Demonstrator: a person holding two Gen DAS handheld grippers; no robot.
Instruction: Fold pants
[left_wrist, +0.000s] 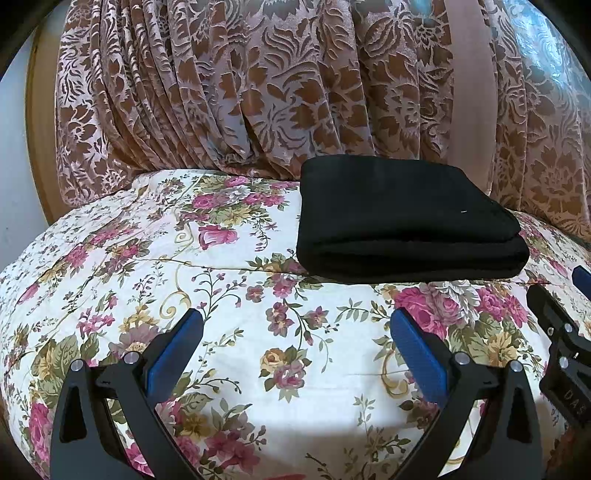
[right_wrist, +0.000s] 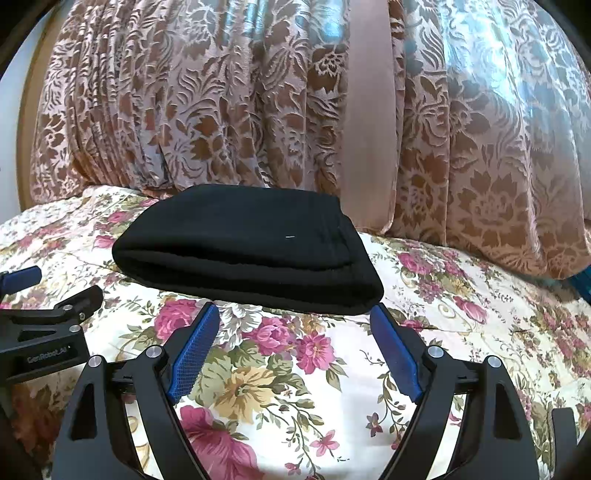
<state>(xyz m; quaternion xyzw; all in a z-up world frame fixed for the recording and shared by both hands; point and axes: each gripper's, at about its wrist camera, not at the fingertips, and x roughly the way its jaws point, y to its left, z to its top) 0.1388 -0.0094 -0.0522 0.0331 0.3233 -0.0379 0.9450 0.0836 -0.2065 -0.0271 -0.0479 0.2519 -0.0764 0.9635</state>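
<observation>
Floral bedspread (left_wrist: 229, 325) carries the black pants (left_wrist: 402, 221) folded thick near its back edge by the curtain (left_wrist: 258, 92), left gripper (left_wrist: 295, 332) and right gripper (right_wrist: 291, 328) both spread and empty, so back straight off without snagging the stack.

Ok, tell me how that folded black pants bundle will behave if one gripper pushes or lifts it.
The folded black pants look soft and stacked in layers, so lifting one edge would probably unfold them. Pushed across the floral bedsheet, they would likely bunch rather than slide.

folded black pants (right_wrist: 243, 251) on floral bedspread (right_wrist: 461, 295), right gripper (right_wrist: 295, 350) jaws wide — empty, just short of them
</observation>
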